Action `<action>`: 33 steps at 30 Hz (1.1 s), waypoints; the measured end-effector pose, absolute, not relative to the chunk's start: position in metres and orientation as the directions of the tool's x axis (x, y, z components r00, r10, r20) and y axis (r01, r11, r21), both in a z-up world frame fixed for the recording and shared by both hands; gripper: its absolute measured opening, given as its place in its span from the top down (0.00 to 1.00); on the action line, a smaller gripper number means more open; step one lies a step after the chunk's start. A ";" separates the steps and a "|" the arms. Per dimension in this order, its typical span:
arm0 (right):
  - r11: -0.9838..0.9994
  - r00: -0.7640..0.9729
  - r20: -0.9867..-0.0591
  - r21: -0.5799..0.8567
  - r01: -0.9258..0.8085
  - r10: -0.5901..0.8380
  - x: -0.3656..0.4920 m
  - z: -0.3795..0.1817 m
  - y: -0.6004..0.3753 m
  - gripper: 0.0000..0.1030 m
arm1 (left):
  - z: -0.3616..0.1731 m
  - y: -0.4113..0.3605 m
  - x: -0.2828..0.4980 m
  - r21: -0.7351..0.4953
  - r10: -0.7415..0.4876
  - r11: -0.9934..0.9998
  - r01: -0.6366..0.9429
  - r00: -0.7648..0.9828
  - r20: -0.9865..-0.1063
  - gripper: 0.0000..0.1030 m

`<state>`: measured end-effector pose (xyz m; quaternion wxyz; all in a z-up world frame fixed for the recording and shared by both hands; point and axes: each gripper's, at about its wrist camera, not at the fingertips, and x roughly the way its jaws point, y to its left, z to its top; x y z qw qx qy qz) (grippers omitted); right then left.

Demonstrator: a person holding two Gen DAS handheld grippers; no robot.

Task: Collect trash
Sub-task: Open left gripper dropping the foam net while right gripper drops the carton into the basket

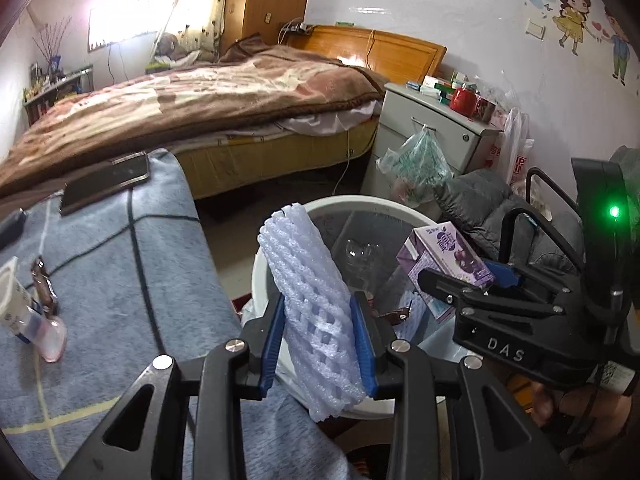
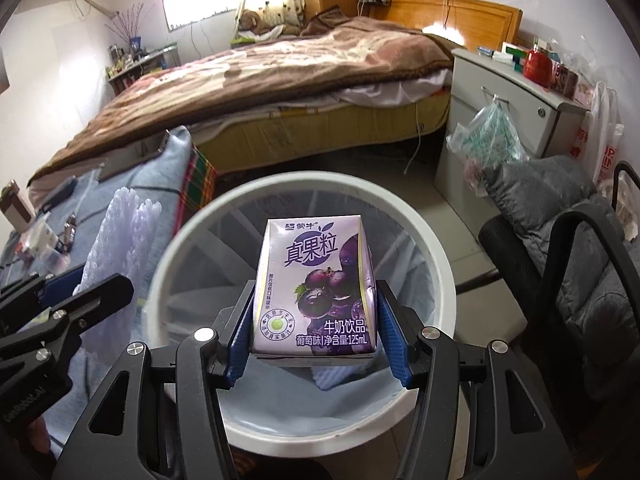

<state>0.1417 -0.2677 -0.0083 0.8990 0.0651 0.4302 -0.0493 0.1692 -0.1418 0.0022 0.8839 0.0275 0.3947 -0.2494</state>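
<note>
Right gripper clenched on purple drink carton by its side walls, directly over the white bin — probably empty, so light and crushable. Left gripper pinches foam fruit net mid-length — soft, springy, just beside the bin's rim.

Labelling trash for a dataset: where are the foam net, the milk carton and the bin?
foam net (image 1: pixel 316 304), left wrist view, its middle between the pads.
milk carton (image 2: pixel 316 288), right wrist view, front face.
bin (image 2: pixel 440 264), right wrist view, white rim.
</note>
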 end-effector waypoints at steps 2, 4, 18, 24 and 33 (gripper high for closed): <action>0.987 0.618 -0.785 0.078 0.143 -0.028 0.142 -0.010 -0.270 0.44 | 0.000 -0.146 0.170 -0.137 -0.411 0.876 0.463 0.565 -0.715 0.66; 0.986 0.613 -0.790 0.076 0.148 -0.031 0.141 -0.013 -0.272 0.44 | -0.003 -0.150 0.171 -0.135 -0.405 0.878 0.460 0.560 -0.722 0.66; 0.981 0.636 -0.772 0.109 0.160 -0.017 0.141 -0.010 -0.283 0.37 | -0.006 -0.154 0.176 -0.147 -0.409 0.879 0.455 0.557 -0.723 0.41; 0.981 0.645 -0.764 0.103 0.164 -0.028 0.140 -0.007 -0.281 0.36 | 0.001 -0.146 0.172 -0.148 -0.412 0.881 0.450 0.573 -0.709 0.40; 0.979 0.688 -0.726 0.129 0.155 -0.013 0.135 0.004 -0.269 0.36 | 0.015 -0.109 0.161 -0.129 -0.372 0.910 0.394 0.639 -0.673 0.39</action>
